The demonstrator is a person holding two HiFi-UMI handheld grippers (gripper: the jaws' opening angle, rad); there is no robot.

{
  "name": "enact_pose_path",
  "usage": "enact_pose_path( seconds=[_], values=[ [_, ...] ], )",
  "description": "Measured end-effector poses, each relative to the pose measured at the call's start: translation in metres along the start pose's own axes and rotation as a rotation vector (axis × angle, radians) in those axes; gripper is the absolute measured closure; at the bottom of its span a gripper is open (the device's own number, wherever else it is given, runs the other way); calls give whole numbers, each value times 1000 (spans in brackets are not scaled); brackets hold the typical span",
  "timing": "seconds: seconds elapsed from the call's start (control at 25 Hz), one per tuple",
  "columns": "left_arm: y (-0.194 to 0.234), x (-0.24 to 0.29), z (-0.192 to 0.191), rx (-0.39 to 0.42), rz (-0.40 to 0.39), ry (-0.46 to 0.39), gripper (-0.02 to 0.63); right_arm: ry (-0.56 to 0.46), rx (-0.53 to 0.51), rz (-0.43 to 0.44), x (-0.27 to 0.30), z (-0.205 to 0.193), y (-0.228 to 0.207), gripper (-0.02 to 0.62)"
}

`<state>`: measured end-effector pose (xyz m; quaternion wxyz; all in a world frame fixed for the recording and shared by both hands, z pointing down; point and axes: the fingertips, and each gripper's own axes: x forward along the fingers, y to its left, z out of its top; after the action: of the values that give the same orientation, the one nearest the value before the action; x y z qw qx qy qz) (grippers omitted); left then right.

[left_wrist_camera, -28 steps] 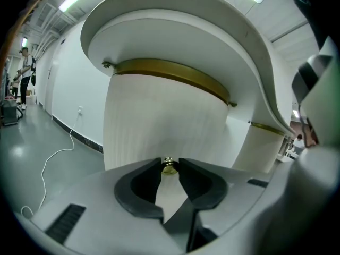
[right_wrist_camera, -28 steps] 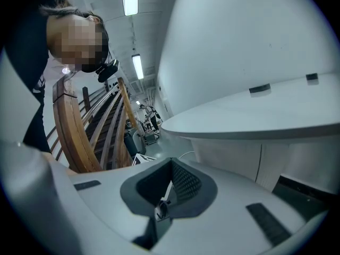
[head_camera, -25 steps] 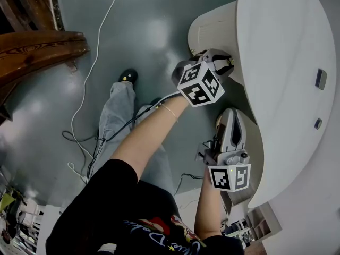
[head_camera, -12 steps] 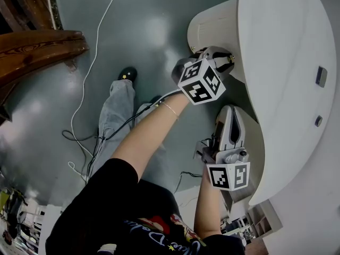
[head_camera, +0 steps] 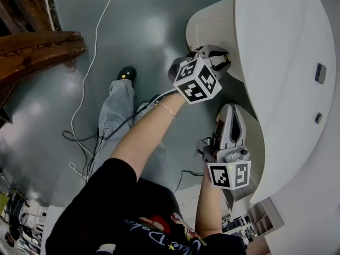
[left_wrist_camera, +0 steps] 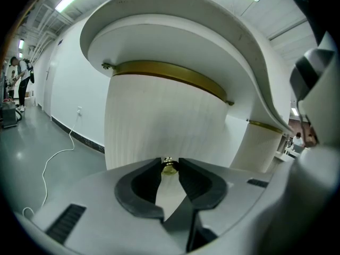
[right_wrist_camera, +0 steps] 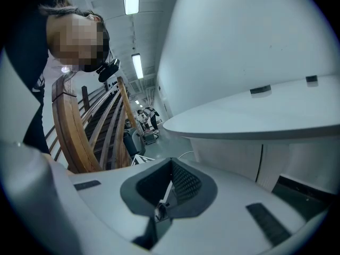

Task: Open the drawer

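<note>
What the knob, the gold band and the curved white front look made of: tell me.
Knob: polished brass or brass-plated metal, by its yellow glint. Band: probably brushed brass-coloured metal; dull gold sheen, fixed at its ends. Curved front: white, matte, finely ribbed; painted wood or laminate, I cannot tell which.

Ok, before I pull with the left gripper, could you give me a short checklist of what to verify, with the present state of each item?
1. Left gripper on the brass knob: ok, the jaws are closed on both sides of it.
2. Grip depth: cannot tell if firm; only the jaw tips hold the knob.
3. Drawer front free to move: cannot tell; no seam or gap is visible.
4. Right gripper out of the way: ok, shut, empty, held apart to the side.
</note>
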<state>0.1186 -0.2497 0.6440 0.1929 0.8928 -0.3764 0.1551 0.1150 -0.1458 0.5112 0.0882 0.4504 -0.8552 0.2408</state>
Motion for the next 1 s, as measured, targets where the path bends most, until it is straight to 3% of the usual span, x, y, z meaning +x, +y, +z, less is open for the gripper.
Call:
enact_pose_path(
  seconds=[1.0],
  values=[
    [-8,-47,-25,0,-5,18,505,-6,-8,4,0,-2,31,599]
  ],
)
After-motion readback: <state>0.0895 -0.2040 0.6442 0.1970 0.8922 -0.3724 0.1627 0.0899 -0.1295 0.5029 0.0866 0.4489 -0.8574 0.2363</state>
